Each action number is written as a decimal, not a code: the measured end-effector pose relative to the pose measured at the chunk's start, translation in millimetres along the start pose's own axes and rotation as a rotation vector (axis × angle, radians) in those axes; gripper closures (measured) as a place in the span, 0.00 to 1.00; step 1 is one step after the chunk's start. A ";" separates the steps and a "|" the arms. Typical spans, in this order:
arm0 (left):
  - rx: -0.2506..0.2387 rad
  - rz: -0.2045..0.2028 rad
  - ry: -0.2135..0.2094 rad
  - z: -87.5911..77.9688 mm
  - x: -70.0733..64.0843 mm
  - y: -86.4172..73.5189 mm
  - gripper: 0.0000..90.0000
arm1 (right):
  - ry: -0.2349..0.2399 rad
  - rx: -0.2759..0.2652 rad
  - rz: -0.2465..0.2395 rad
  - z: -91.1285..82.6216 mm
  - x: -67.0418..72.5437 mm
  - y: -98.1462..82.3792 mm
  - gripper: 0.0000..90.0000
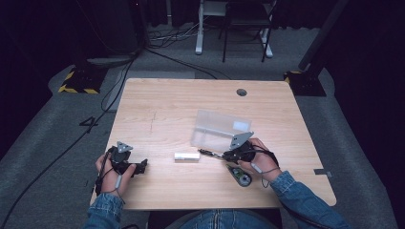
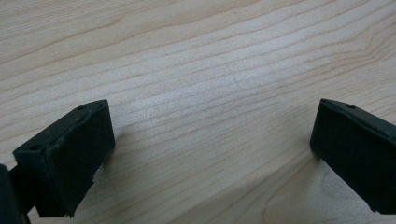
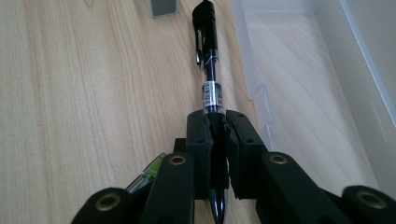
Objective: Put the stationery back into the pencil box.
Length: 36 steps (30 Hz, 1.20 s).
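Left gripper (image 1: 138,167): I see it in the high view near the table's left front corner, lying low over the wood in the person's left hand (image 1: 111,171), pointing toward the middle of the table.
Left gripper's jaws: in the left gripper view they stand wide apart, and between them I see nothing but bare wood grain; they hold nothing.
Table (image 1: 157,107): light wood, with a small dark round hole near its far edge.
White tube (image 1: 186,156): a short white cylinder lying flat on the table, between my two grippers and well apart from the left one.
Pen (image 3: 208,60): a black pen with a clear barrel and a clip; in the right gripper view it runs straight out from the jaws, cap end away from me, its tip poking out below the pads. In the high view it lies just right of the white tube, along the near edge of the clear box.
Right gripper (image 3: 217,126): I have it clamped on the pen's barrel, both pads pressing its sides.
Clear box (image 1: 220,130): an open see-through plastic tray just beyond the right gripper, its wall right beside the pen.
Right hand (image 1: 258,160): grasps the right gripper at the table's front right.
Green-tipped item (image 3: 148,175): partly hidden under the right gripper's jaws; I cannot tell what it is.
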<state>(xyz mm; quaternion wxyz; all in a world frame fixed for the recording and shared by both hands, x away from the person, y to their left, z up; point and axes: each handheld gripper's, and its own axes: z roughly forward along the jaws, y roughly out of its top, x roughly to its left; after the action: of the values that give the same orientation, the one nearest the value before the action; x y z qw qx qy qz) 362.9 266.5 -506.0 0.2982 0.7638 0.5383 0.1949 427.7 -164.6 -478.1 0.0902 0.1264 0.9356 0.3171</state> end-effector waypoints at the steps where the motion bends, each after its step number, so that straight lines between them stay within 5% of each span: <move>1: -0.001 0.000 -0.001 0.1 0.0 0.0 0.00 | 0.001 -0.002 -0.003 -0.7 0.2 0.2 0.89; 25: 0.000 0.000 0.000 0.0 0.0 0.0 0.00 | 0.005 -0.117 -0.005 -32.8 6.2 13.5 0.90; 36: 0.000 0.000 0.000 0.0 0.0 0.0 0.00 | -0.024 -0.163 0.016 -49.5 -2.4 15.3 0.90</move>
<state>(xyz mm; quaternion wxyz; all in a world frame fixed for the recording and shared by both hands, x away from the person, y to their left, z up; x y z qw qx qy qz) 362.9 266.5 -506.0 0.2982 0.7638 0.5383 0.1950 420.3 -181.8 -429.8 0.1087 0.1300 0.9046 0.3912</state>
